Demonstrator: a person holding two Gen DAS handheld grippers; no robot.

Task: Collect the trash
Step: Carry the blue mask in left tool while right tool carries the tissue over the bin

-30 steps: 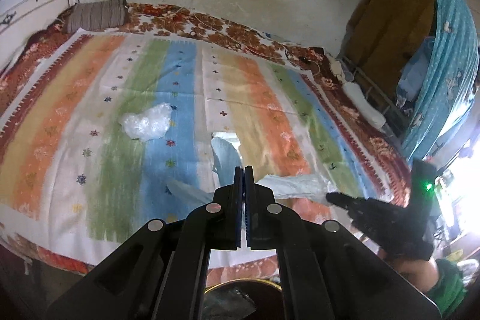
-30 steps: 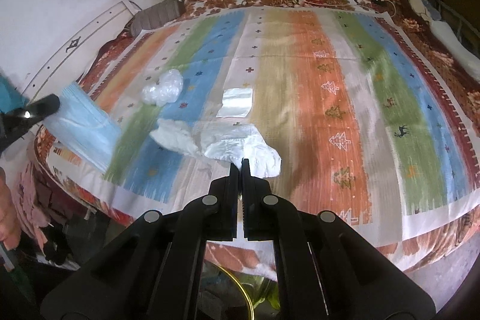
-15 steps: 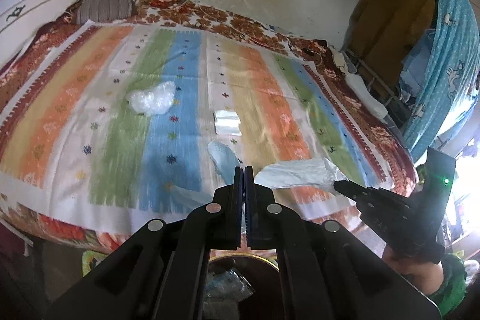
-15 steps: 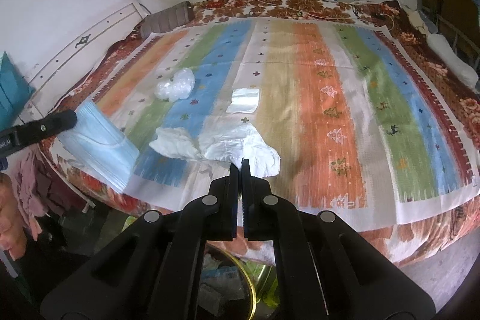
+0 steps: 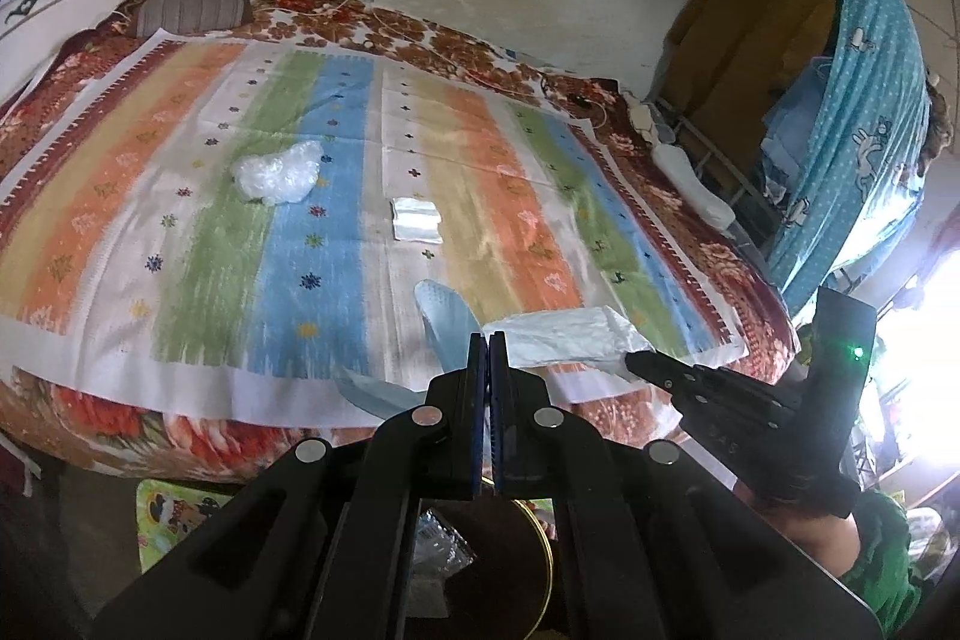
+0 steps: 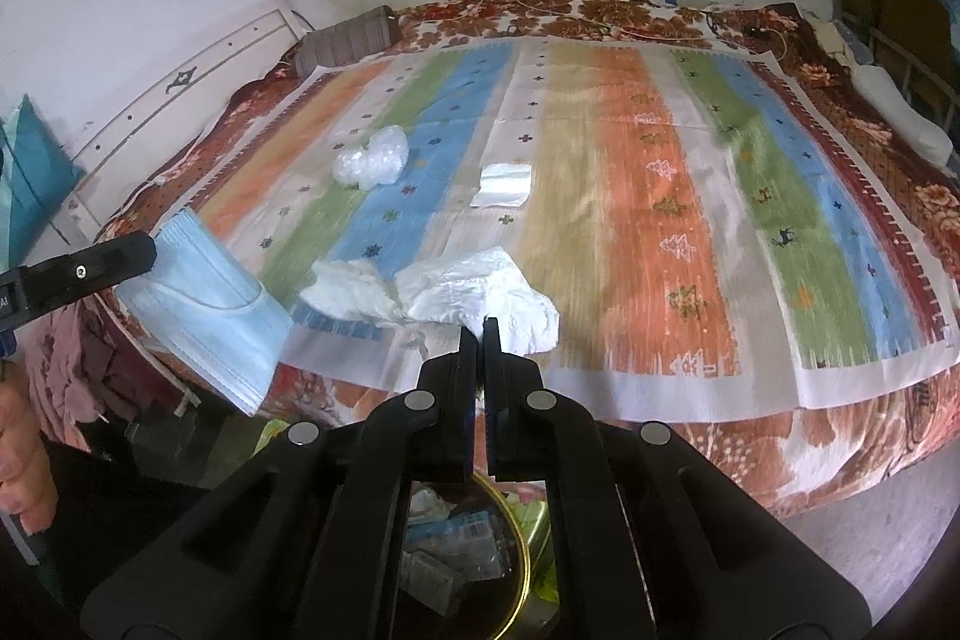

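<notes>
My left gripper [image 5: 489, 340] is shut on a light blue face mask [image 5: 447, 319], which hangs from it past the bed's front edge; the mask also shows in the right wrist view [image 6: 207, 298]. My right gripper [image 6: 478, 331] is shut on a crumpled white plastic wrapper [image 6: 474, 292], held just above the bed's front edge; the wrapper also shows in the left wrist view [image 5: 558, 337]. On the striped bedspread [image 5: 180, 232] lie a crumpled clear plastic bag [image 5: 276, 172] and a small folded white packet [image 5: 416, 219]. A bin with a gold rim [image 6: 525, 556] holding trash stands below both grippers.
A striped pillow [image 5: 192, 7] lies at the head of the bed by the wall. Blue cloth [image 5: 864, 112] hangs over a rack to the right. A green patterned mat [image 5: 165, 520] lies on the floor beside the bin.
Both grippers have pulled back from the bed and risen, carrying the mask and the wrapper toward the bed's front edge. More of the bin shows below them.
</notes>
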